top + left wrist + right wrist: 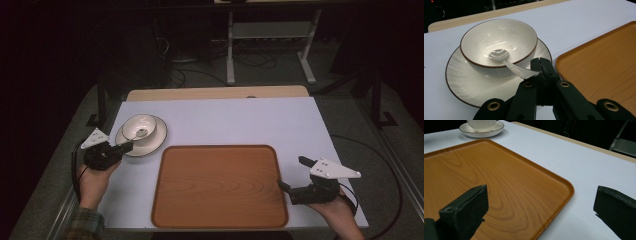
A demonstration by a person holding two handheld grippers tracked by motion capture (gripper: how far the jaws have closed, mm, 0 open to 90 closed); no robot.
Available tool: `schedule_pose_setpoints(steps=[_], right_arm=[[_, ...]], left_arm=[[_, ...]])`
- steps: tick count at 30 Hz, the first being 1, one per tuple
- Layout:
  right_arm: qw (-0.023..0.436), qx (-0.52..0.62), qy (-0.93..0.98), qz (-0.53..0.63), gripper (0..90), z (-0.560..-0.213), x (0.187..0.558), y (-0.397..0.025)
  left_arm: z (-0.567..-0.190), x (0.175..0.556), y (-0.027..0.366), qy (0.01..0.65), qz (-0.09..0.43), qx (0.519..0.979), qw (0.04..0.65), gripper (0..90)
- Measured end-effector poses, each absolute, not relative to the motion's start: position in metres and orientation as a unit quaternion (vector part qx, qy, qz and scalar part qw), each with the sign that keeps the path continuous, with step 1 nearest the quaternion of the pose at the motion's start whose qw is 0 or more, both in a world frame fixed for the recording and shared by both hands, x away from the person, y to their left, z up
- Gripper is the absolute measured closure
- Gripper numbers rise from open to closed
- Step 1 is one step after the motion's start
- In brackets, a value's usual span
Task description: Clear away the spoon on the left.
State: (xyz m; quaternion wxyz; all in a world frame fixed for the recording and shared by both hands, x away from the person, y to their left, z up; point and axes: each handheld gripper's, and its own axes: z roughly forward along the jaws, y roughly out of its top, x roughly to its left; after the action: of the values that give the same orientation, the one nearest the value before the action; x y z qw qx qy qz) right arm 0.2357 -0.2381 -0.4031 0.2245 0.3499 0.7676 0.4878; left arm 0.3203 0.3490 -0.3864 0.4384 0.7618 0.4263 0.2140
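Note:
A white bowl (141, 124) (519, 37) with a dark rim stands on a white ribbed plate (155, 145) (469, 82) at the table's left. A metal spoon (141, 133) (499, 54) lies in the bowl, and its handle sticks out over the rim. My left gripper (127, 146) (541, 61) is shut on the end of that handle, just in front of the plate. A wooden tray (220, 187) (599, 67) (486, 170) lies bare in the middle. My right gripper (292, 172) (541, 195) stands open at the tray's right edge, holding nothing.
The white table top (240, 120) reaches back to a wooden strip (215, 93). Beyond it are dark floor, cables and a white frame (270, 40). In the right gripper view the plate (481, 131) and bowl (481, 123) show at the far end of the tray.

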Motion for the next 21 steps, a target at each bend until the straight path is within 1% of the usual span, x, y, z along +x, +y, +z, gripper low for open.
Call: schedule_pose_setpoints(steps=[21], right_arm=[[0.223,0.351,0.769,0.486,0.0,-0.404,0.236,-0.238]], left_arm=[[-0.386,0.323,0.368,0.451,0.229,0.746,0.433,89.9]])
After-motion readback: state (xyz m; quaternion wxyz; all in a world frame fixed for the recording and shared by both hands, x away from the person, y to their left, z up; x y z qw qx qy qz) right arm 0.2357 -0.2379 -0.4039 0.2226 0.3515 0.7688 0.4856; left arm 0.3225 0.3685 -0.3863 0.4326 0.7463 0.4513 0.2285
